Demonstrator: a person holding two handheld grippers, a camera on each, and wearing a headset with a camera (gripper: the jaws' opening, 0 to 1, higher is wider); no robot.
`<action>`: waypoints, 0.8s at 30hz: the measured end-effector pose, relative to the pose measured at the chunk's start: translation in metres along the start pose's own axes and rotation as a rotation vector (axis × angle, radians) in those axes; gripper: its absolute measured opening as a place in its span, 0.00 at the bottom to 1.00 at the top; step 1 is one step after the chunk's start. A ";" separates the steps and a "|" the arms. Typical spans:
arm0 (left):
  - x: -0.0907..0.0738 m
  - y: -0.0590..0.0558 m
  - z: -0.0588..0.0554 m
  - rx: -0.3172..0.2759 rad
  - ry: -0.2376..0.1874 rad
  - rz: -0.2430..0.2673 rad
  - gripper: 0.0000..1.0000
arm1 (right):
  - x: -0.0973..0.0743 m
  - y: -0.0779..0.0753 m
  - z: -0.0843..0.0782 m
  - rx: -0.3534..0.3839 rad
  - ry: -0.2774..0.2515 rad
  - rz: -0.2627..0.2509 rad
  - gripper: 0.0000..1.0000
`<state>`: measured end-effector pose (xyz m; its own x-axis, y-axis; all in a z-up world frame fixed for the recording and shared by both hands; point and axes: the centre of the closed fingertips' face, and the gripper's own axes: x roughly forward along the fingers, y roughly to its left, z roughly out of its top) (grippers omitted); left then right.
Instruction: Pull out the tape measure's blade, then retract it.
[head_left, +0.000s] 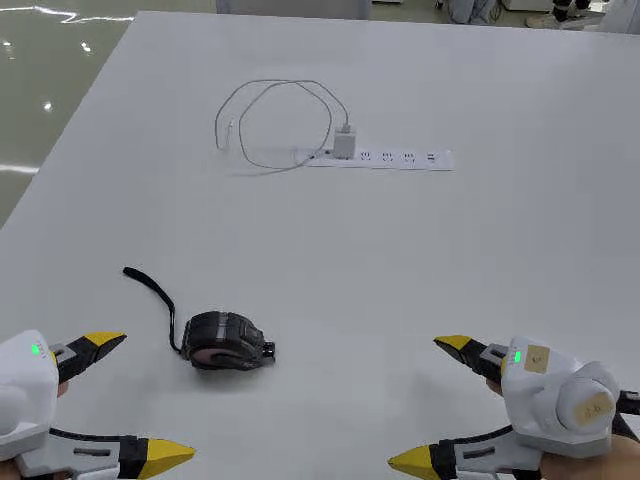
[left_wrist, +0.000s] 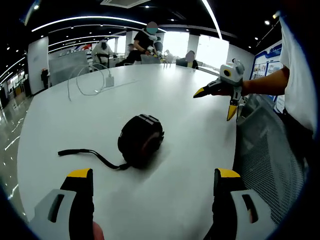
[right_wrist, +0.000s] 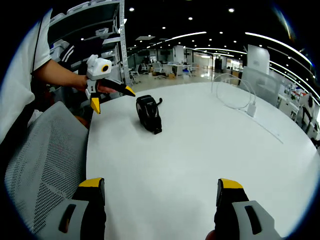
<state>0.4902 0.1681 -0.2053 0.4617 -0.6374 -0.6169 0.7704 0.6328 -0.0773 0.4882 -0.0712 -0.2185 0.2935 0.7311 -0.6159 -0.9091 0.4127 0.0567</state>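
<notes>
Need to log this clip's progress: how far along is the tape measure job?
Nothing looks done yet. The tape measure lies on the table with its blade tip at the case and its strap trailing behind. In hand: nothing, since the left gripper and right gripper hover apart from it, jaws open. Left to do: gripping it, pulling the blade out, then retracting it.

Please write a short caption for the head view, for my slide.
Open left gripper and right gripper flank a black tape measure on the white table.

The white left tongs (head_left: 155, 395) and right tongs (head_left: 413, 402) have yellow-tipped black prongs.
</notes>
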 end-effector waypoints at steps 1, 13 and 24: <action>0.001 0.000 -0.001 0.008 0.007 -0.004 0.99 | 0.001 0.000 0.000 -0.002 0.001 0.004 0.91; 0.011 0.008 0.005 0.051 0.036 -0.030 0.98 | 0.013 -0.003 0.007 -0.032 0.014 0.039 0.91; 0.022 0.015 0.010 0.121 0.076 -0.053 0.97 | 0.028 -0.005 0.014 -0.052 0.020 0.064 0.91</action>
<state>0.5161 0.1599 -0.2123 0.3878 -0.6308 -0.6721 0.8423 0.5387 -0.0196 0.5049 -0.0449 -0.2249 0.2288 0.7442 -0.6275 -0.9401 0.3363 0.0561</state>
